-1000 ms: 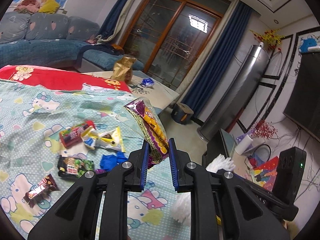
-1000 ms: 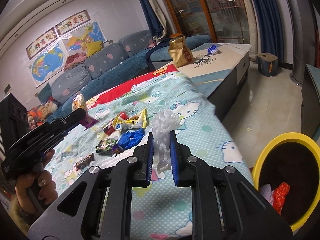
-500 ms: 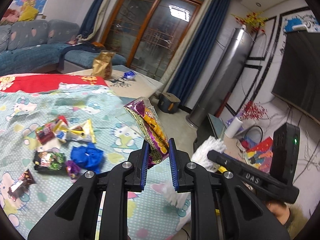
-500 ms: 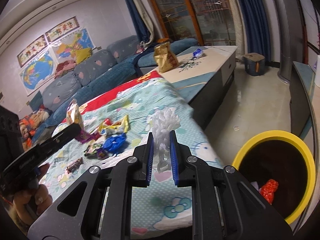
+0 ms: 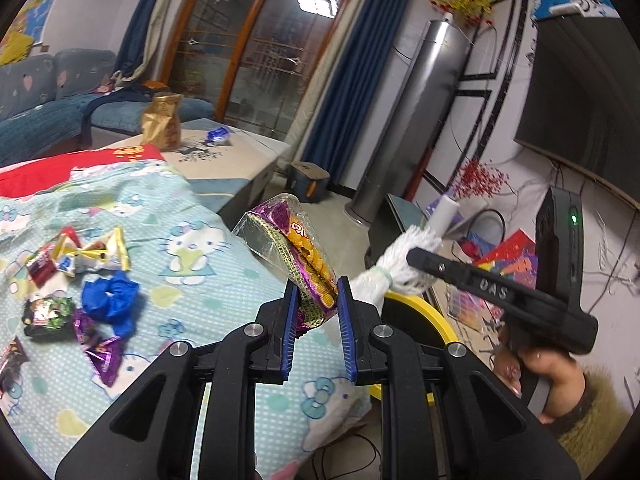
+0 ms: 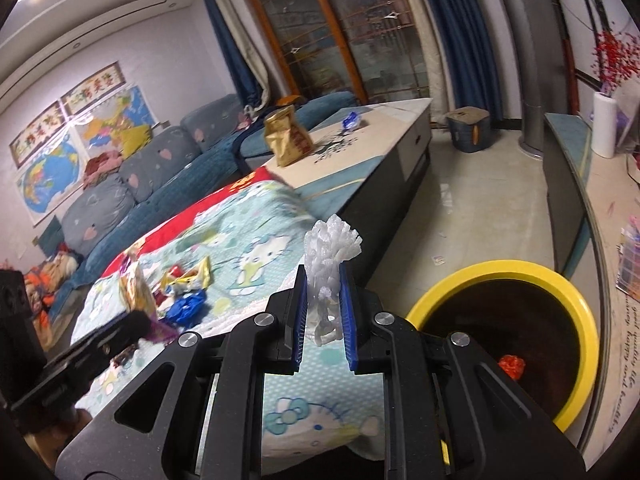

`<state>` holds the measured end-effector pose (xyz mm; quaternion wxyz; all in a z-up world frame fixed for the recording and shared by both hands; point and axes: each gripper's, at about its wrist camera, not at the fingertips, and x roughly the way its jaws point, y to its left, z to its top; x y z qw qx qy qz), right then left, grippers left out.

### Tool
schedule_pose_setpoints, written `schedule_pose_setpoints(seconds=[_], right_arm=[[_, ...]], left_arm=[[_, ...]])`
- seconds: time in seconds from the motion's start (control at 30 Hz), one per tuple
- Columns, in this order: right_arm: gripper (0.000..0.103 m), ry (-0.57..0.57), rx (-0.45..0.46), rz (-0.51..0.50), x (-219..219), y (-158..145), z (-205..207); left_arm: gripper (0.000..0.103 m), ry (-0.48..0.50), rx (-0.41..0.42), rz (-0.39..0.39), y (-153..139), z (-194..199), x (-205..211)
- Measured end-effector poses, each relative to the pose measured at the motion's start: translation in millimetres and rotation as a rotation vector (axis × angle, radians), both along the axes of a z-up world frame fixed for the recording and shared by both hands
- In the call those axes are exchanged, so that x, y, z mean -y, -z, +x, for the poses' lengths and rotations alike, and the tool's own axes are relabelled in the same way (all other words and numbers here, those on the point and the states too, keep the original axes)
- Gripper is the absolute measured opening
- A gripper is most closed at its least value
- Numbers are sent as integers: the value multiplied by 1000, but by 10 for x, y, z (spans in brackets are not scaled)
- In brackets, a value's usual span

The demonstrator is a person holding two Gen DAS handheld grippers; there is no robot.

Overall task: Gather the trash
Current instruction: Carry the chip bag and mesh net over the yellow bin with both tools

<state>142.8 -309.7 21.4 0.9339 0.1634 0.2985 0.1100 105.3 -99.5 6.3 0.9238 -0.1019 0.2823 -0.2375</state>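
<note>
My left gripper [image 5: 317, 312] is shut on a purple and yellow snack wrapper [image 5: 294, 246], held up over the edge of the table with the Hello Kitty cloth [image 5: 192, 284]. My right gripper [image 6: 324, 312] is shut on a white foam net [image 6: 330, 268], just left of the yellow-rimmed trash bin [image 6: 520, 276], which holds a red scrap [image 6: 511, 365]. In the left wrist view the right gripper [image 5: 416, 258] holds the foam net [image 5: 400, 270] above the bin rim [image 5: 428, 312]. Several wrappers [image 5: 96, 260] and a blue crumpled piece [image 5: 112, 300] lie on the cloth.
A low stone-top table [image 6: 360, 148] with a gold bag [image 6: 286, 136] stands beyond the cloth. A TV cabinet [image 6: 576, 184] with a paper roll [image 6: 606, 124] runs along the right. A blue sofa [image 6: 120, 184] is at the back left. Tiled floor [image 6: 480, 208] lies between.
Both grippers have swung to the right, off the cloth towards the yellow bin, each keeping its hold. The bin has grown larger in the right wrist view.
</note>
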Motion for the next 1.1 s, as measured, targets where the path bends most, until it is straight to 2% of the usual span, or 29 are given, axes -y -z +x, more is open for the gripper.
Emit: schedule_pose_setpoints(seconds=[0.63, 1.1], right_arm=[[11, 203, 9, -53, 713, 127, -87], [11, 321, -15, -74, 1102, 271, -138]], left_arm=[[18, 169, -6, 77, 121, -76, 751], [18, 244, -27, 109, 280, -81, 1086]])
